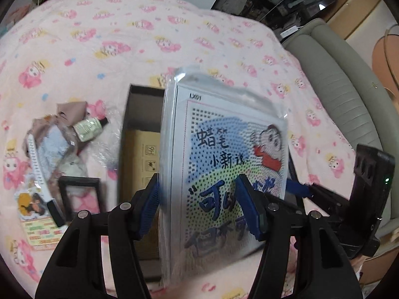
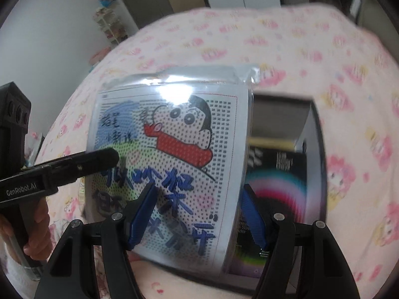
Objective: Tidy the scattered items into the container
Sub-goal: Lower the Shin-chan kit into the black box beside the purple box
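- The left gripper point(image 1: 202, 208), at the bottom of the left wrist frame, had its blue-padded jaws pinching a clear plastic-wrapped flat pack printed with a dotted cartoon pattern point(image 1: 224, 154).
- The right gripper point(image 2: 199, 214) clamped the same pack point(image 2: 169, 154) from the opposite side, at the bottom of its frame.
- The pack hung upright at frame centre, in front of the open dark rectangular box point(image 1: 139, 134).
- A black empty picture frame point(image 1: 79, 194), a small tube point(image 1: 91, 129) and a printed card point(image 1: 37, 221) lay at the left.
- The pink cartoon-print bedsheet point(image 1: 124, 37) filled the upper frame.

Pink cartoon-print bedspread point(image 1: 104, 49), seemingly cotton-soft
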The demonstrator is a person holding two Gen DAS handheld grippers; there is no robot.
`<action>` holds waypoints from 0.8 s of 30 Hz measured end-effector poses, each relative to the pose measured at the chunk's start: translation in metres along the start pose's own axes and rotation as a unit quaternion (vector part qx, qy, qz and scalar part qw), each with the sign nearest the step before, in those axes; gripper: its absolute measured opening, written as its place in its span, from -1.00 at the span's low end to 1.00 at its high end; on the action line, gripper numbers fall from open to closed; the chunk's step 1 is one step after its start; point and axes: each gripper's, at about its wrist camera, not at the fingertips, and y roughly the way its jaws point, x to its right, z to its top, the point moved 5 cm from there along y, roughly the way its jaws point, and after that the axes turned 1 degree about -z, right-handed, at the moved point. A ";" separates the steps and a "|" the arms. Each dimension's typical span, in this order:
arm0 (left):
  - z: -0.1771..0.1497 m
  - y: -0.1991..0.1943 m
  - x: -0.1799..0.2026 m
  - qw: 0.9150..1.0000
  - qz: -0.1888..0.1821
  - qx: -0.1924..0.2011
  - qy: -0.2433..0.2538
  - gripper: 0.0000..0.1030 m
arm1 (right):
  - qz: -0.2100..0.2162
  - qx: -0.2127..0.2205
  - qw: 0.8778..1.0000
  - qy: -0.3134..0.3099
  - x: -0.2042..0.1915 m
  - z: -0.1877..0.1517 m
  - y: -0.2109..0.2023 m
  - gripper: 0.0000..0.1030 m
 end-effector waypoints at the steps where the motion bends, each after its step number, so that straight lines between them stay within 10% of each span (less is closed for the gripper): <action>1: -0.001 0.009 -0.001 1.000 0.001 -0.006 -0.003 0.17 | 0.001 -0.007 1.000 0.007 0.006 -0.002 0.006 0.27; 19: -0.020 0.078 -0.012 0.989 0.059 -0.130 -0.021 0.31 | -0.029 -0.109 0.993 0.017 0.023 -0.016 0.060 0.30; 24: -0.017 0.065 -0.007 0.991 0.074 -0.113 -0.007 0.29 | -0.026 -0.099 0.995 0.010 0.020 -0.016 0.049 0.25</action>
